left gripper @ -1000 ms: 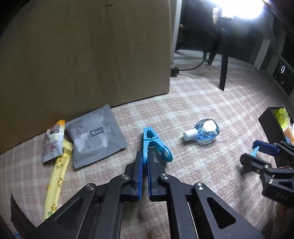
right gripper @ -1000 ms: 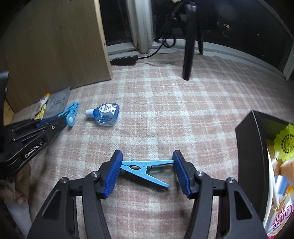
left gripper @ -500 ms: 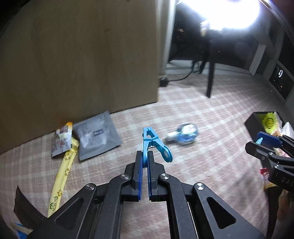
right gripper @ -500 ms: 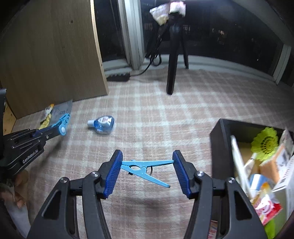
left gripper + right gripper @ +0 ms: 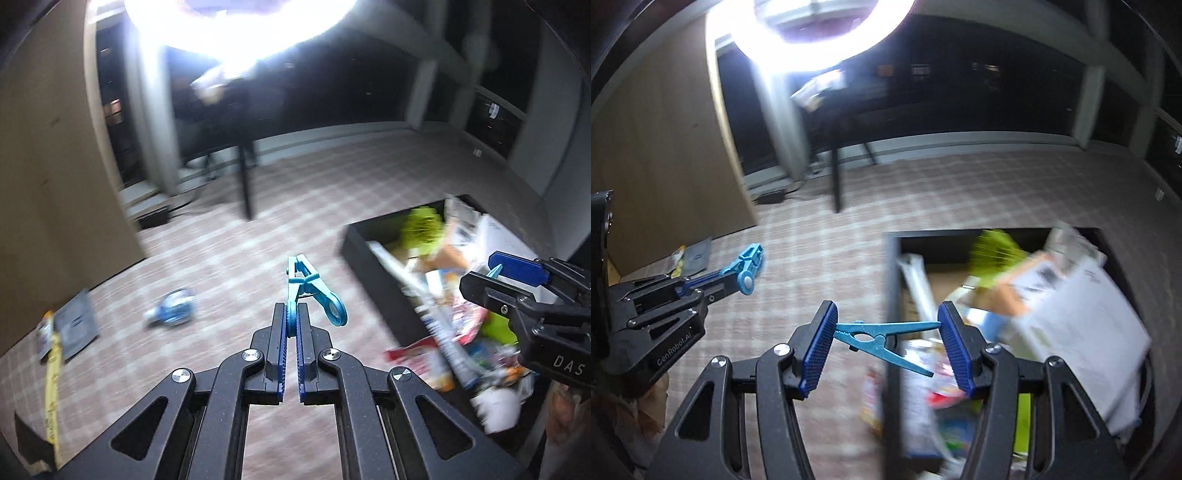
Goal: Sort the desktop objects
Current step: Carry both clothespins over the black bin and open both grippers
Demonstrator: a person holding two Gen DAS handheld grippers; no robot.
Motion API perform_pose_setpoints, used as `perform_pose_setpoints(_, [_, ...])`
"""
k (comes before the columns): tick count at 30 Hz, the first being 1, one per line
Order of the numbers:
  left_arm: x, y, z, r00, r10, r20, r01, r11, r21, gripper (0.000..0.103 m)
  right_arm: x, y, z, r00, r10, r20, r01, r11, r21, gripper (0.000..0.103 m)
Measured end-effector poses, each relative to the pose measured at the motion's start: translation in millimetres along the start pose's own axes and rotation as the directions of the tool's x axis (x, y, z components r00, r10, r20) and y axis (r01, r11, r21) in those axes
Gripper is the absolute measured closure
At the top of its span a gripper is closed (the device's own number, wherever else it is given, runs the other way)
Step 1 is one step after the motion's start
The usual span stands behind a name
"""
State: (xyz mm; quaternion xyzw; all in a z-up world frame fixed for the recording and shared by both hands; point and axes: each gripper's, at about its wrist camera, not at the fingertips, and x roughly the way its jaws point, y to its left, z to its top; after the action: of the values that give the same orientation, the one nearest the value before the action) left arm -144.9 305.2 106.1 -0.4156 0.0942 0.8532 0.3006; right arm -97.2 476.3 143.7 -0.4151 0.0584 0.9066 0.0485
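My left gripper (image 5: 291, 325) is shut on a blue clothespin (image 5: 314, 291), held in the air left of the black box (image 5: 373, 269). It also shows in the right wrist view (image 5: 746, 269). My right gripper (image 5: 886, 332) is shut on a second blue clothespin (image 5: 882, 338), gripped end to end between the blue pads, above the left rim of the black box (image 5: 892, 288). The box is full of packets, papers and a green shuttlecock (image 5: 995, 251). The right gripper shows at the right of the left wrist view (image 5: 517, 273).
A small blue bottle (image 5: 171, 308), a grey pouch (image 5: 75, 323) and a yellow packet (image 5: 51, 369) lie on the checked cloth at the left. A wooden board (image 5: 55, 184) stands behind them. A black stand leg (image 5: 245, 181) rises at the back under a bright ring light.
Both grippers have lifted and swung right with their clothespins. The black box has come into view under the right gripper; the bottle and packets have fallen back to the left.
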Motion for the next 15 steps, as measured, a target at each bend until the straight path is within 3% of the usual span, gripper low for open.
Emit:
perform_pose_setpoints(7, [16.2, -58.5, 25.5, 0.996, -0.085, -0.008, 0.085, 0.995, 0.046, 0.099, -25.0, -65.7, 0.6, 0.996, -0.084, 0.024, 0.081, 0.992, 0.093, 0.048])
perform_pose_setpoints(15, [33.7, -103.5, 40.8, 0.994, -0.105, -0.024, 0.107, 0.987, 0.117, 0.099, -35.5, -118.0, 15.4, 0.984, -0.17, 0.051, 0.161, 0.976, 0.144, 0.048])
